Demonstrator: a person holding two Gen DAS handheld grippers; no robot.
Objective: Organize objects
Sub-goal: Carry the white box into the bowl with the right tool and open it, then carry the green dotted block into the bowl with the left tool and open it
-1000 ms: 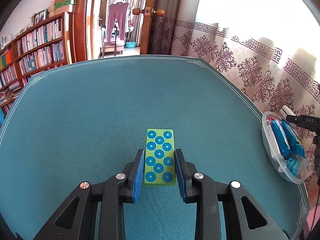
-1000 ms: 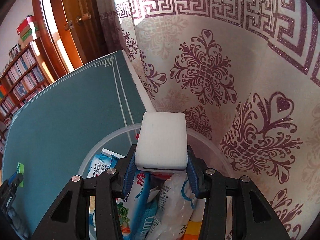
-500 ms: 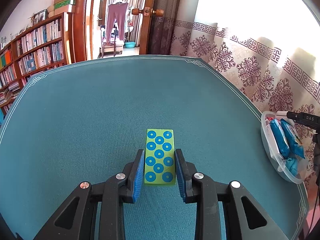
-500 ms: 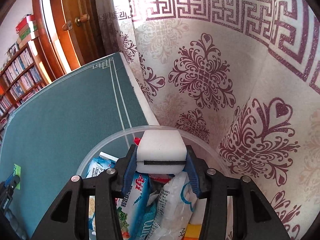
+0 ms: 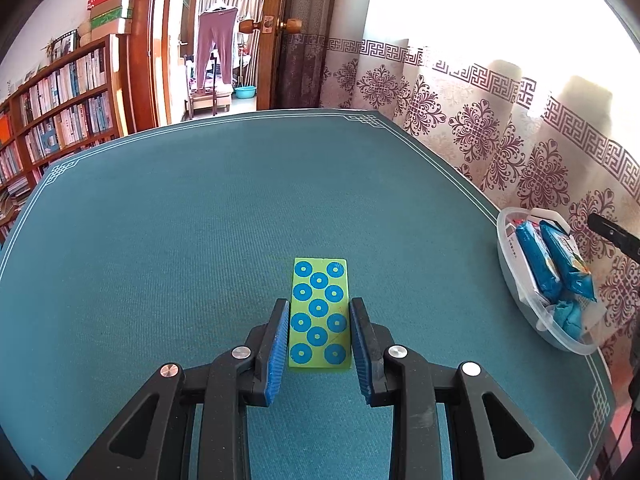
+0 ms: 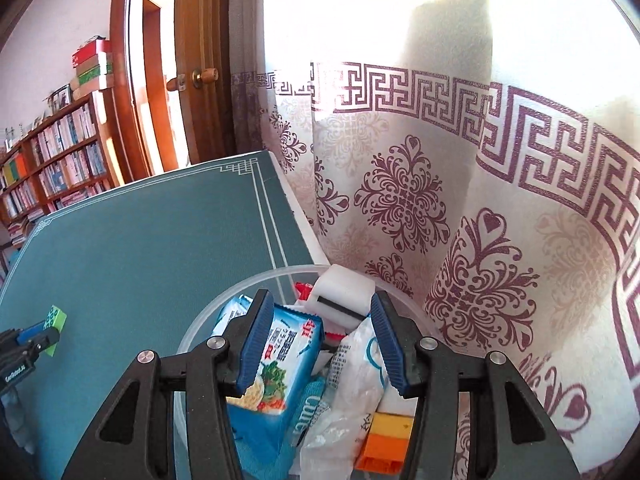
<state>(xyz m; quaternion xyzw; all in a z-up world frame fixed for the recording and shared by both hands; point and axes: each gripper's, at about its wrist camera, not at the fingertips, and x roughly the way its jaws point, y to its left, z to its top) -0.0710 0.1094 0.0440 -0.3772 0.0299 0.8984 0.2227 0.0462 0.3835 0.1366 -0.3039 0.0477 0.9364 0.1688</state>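
A green block with blue dots (image 5: 319, 314) lies flat on the teal table. My left gripper (image 5: 319, 344) straddles its near half, jaws open, pads beside it with slim gaps. The block also shows far left in the right wrist view (image 6: 55, 317). My right gripper (image 6: 320, 340) is open and empty above a clear plastic bowl (image 6: 224, 300). A white box (image 6: 345, 295) rests in the bowl at its far rim, free of the pads. The bowl (image 5: 505, 256) sits at the table's right edge.
The bowl holds blue snack packets (image 6: 280, 356), a clear plastic bag (image 6: 352, 384) and a yellow-orange block (image 6: 386, 440). A patterned curtain (image 6: 440, 200) hangs close behind it. A bookshelf (image 5: 60, 112) and open door stand beyond the table's far edge.
My right gripper has opened and let go of the white box, which now rests in the bowl; the gripper has pulled back and up. The left gripper has not moved.
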